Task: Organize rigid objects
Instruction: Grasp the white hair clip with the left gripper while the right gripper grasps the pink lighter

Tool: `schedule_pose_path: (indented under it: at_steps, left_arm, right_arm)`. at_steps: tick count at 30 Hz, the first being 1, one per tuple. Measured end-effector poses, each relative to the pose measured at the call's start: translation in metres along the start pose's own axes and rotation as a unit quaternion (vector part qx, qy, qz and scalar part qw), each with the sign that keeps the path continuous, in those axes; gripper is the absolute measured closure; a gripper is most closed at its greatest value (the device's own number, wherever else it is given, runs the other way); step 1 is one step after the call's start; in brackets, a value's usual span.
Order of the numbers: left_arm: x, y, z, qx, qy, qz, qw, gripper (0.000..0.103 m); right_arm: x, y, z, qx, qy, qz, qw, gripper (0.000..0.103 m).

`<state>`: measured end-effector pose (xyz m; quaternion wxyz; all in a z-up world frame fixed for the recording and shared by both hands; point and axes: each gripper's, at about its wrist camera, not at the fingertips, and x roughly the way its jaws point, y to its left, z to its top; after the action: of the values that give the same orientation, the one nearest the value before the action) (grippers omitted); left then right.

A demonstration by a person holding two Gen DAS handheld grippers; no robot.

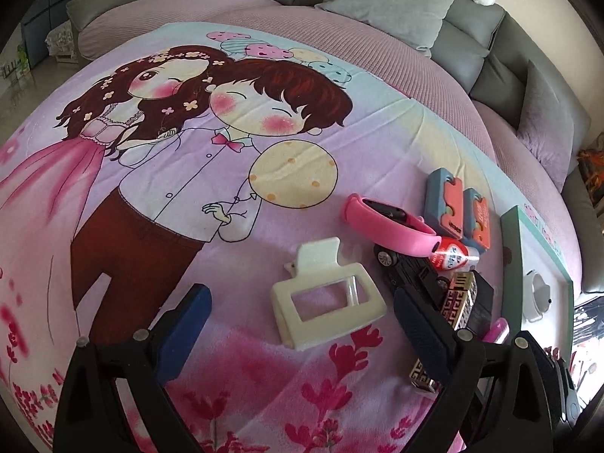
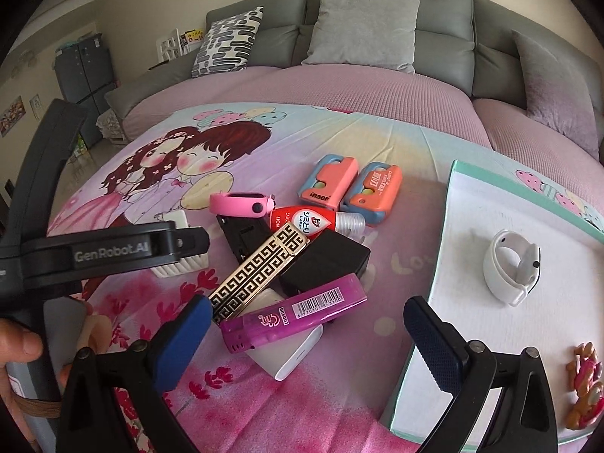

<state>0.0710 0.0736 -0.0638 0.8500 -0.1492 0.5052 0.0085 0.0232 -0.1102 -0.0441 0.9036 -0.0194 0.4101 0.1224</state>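
A cream hair claw clip [image 1: 326, 296] lies on the printed blanket between the fingers of my open left gripper [image 1: 302, 313], which holds nothing. To its right is a pile: a pink wristband [image 1: 389, 226], a black toy car [image 1: 409, 270], a red and white bottle [image 1: 453, 255], a gold patterned bar [image 1: 458, 302] and two orange-blue boxes [image 1: 458, 211]. My right gripper [image 2: 305, 324] is open and empty over a purple lighter [image 2: 294, 315], the gold patterned bar [image 2: 260, 271] and a white flat block [image 2: 287, 355]. The left gripper's body [image 2: 98, 253] shows at the left.
A shallow white box with a teal rim [image 2: 449, 222] lies at the right, holding a white wristband [image 2: 509, 268] and a pink-brown figure [image 2: 585, 389]. A grey sofa with cushions [image 2: 362, 30] backs the pink bed. A black box [image 2: 324, 264] lies in the pile.
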Motion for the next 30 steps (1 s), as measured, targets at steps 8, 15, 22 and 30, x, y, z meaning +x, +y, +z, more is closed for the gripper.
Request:
schedule_pose_path:
  at_steps: [8, 15, 22, 30]
  left_arm:
    - [0.004, -0.006, 0.000, 0.025, -0.003, 0.019, 0.9995, 0.008]
    - [0.001, -0.001, 0.000, 0.033, -0.004, 0.032, 0.9989, 0.030]
    - [-0.005, 0.002, -0.002, 0.046, 0.001, 0.029, 0.9985, 0.047]
    - [-0.006, -0.005, -0.005, 0.068, 0.012, 0.015, 0.9975, 0.047]
  right_arm:
    - [0.000, -0.001, 0.000, -0.002, 0.000, 0.004, 1.000, 0.001]
    - [-0.001, -0.001, -0.001, -0.017, 0.000, 0.015, 1.000, 0.001]
    - [0.001, -0.002, -0.002, -0.038, -0.002, 0.025, 0.999, 0.001]
    - [0.013, 0.001, -0.001, -0.053, 0.005, 0.029, 0.998, 0.002]
